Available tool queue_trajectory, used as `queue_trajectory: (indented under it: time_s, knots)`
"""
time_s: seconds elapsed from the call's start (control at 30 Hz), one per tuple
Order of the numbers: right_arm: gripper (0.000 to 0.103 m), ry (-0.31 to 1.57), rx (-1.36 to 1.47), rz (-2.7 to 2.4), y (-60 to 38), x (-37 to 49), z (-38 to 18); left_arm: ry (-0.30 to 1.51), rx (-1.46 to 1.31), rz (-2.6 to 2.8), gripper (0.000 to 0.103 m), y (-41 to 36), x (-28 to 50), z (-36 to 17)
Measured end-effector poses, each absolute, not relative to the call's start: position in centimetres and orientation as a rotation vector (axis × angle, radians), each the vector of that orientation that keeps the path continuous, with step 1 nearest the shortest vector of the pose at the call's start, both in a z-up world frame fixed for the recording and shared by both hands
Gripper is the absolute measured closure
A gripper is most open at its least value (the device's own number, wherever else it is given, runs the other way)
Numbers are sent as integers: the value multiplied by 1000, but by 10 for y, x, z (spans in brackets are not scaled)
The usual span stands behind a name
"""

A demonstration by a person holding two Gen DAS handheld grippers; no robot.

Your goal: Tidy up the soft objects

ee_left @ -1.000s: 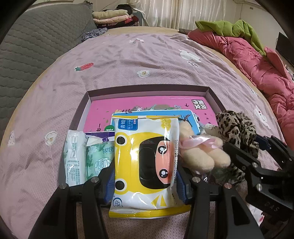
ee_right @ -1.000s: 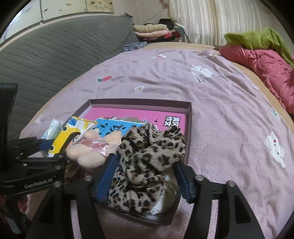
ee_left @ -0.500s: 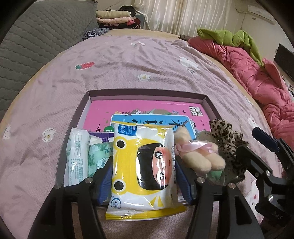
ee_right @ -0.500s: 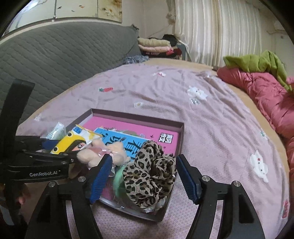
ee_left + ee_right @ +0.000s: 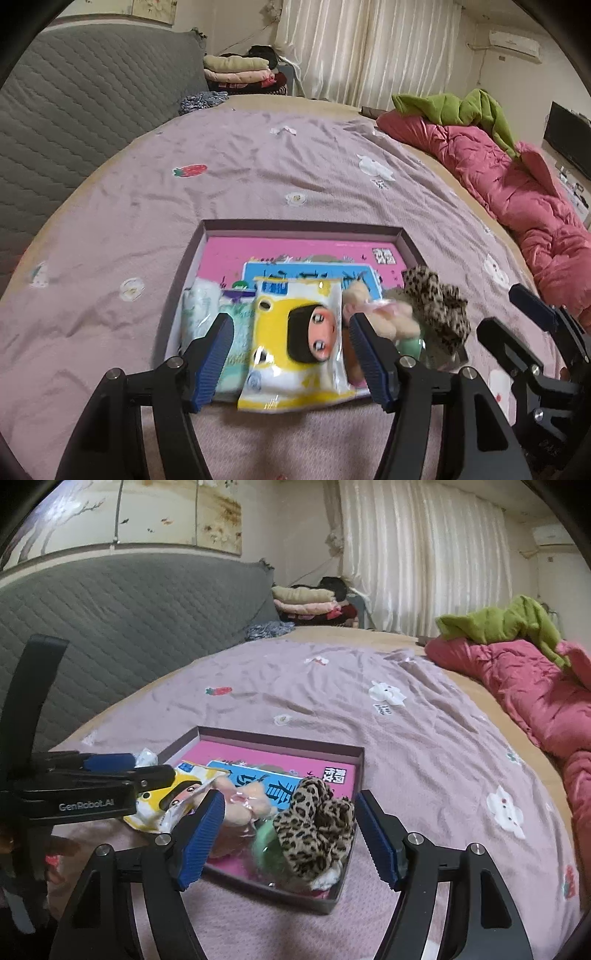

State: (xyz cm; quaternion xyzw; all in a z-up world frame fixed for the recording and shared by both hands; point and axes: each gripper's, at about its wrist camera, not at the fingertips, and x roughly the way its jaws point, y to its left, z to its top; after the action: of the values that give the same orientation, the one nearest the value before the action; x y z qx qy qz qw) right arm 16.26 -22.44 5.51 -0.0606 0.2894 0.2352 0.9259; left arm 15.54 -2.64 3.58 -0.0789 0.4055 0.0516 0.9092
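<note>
Wipes (image 5: 295,343): yellow pack lying flat in the box (image 5: 303,226), near end over the front rim, between the tissue packs (image 5: 201,314) and the plush (image 5: 373,314).
Scrunchie (image 5: 314,827): leopard print, in the box's front right corner, beside the plush and a green item (image 5: 266,845).
Box: shallow, dark-rimmed, on the lilac bedspread (image 5: 258,177); pink and blue books (image 5: 295,254) line its floor.
Left gripper (image 5: 291,363): jaws wide, just been opening, clear of the wipes below them.
Right gripper (image 5: 286,840): jaws wide, just been opening, pads off the scrunchie.
Beyond: red quilt (image 5: 524,686), green garment (image 5: 502,624), grey headboard (image 5: 129,602).
</note>
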Motion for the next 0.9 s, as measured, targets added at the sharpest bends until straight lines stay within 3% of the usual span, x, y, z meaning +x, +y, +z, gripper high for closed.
queue_trajectory:
  time_s: [0.9]
  knots:
    - [28, 702, -168, 392, -205, 49, 24, 869, -163, 160, 38, -24, 39, 22]
